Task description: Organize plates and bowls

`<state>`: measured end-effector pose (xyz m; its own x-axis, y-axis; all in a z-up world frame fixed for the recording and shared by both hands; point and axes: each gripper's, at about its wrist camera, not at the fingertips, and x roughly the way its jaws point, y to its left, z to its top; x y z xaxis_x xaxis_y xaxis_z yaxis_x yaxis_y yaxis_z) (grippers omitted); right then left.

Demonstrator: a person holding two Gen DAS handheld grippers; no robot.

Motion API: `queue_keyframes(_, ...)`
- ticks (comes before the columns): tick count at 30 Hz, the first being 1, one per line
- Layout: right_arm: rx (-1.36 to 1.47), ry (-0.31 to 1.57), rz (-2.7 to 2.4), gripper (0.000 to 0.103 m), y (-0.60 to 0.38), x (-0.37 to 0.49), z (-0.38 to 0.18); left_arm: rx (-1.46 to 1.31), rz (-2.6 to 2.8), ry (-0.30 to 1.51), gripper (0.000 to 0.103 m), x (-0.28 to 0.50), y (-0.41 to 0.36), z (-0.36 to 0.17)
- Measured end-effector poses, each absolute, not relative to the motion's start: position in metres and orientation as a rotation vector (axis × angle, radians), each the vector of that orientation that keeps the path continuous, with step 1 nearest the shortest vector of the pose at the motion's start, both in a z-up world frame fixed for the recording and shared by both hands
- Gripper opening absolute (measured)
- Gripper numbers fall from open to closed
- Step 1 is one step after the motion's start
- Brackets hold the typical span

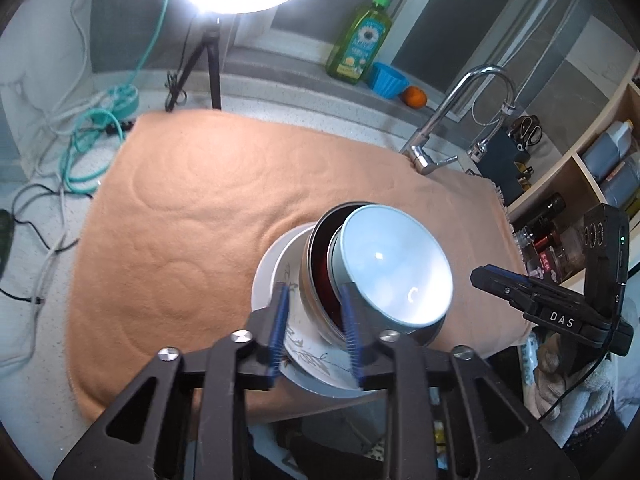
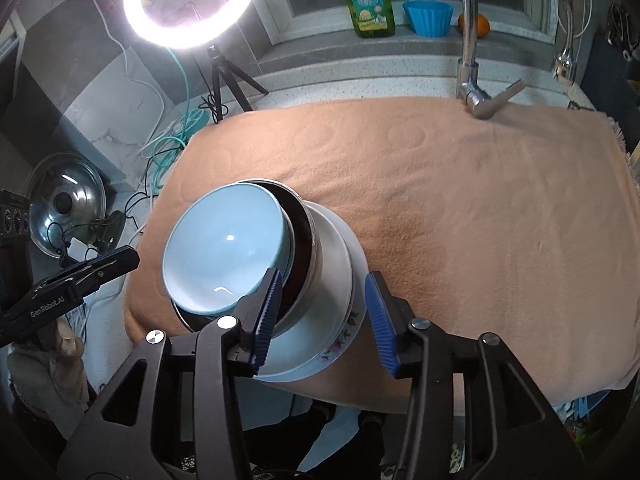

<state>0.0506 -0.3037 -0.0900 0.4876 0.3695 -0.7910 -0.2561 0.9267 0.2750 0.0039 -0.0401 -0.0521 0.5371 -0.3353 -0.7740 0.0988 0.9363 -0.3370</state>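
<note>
A stack of dishes stands near the front edge of an orange towel (image 1: 192,208) (image 2: 480,208). At the bottom lies a flowered plate (image 1: 308,358) (image 2: 354,320), then a white bowl (image 1: 286,254) (image 2: 334,268). On that sits a metal bowl with a dark red inside (image 1: 320,268) (image 2: 301,240), and a light blue bowl (image 1: 396,268) (image 2: 224,248) is on top. My left gripper (image 1: 315,290) is open, its blue pads apart in front of the stack's left side and touching nothing. My right gripper (image 2: 323,275) is open too, straddling the stack's right rim without pressing on it.
A ring light on a tripod (image 1: 208,64) (image 2: 218,76) stands behind the towel, with cables (image 1: 92,136) to its left. A tap (image 1: 432,136) (image 2: 470,60), a green soap bottle (image 1: 360,44), a blue cup (image 2: 427,18) and an orange (image 1: 415,97) are at the back. A pot lid (image 2: 66,212) lies left; shelves (image 1: 592,168) are on the right.
</note>
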Motion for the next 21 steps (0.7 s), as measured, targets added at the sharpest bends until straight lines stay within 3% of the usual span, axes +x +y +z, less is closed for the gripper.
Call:
queue_keyframes(1, 0.120, 0.979, 0.378, 0.048, -0.303, 0.047, -0.087, -0.261, -0.258, 0.962, 0.033, 0.001, -0.041, -0.050)
queue_keyframes(3, 0.113, 0.955, 0.374, 0.064, -0.302, 0.041, -0.082, -0.251, -0.252, 0.948, 0.043, -0.002, -0.043, -0.046)
queue_keyframes(6, 0.100, 0.919, 0.370, 0.070, -0.300, 0.033, -0.075, -0.234, -0.244, 0.927, 0.052, -0.009, -0.045, -0.042)
queue_keyframes(8, 0.085, 0.903, 0.362, 0.072, -0.298, 0.028, -0.071, -0.229, -0.239, 0.922, 0.063, -0.012, -0.047, -0.040)
queue_keyframes(11, 0.086, 0.881, 0.356, 0.086, -0.296, 0.024, -0.067, -0.214, -0.228, 0.899, 0.064, -0.016, -0.049, -0.035)
queue_keyframes(21, 0.081, 0.833, 0.322, 0.087, -0.296, 0.016, -0.057, -0.183, -0.194, 0.881, 0.067, -0.019, -0.055, -0.030)
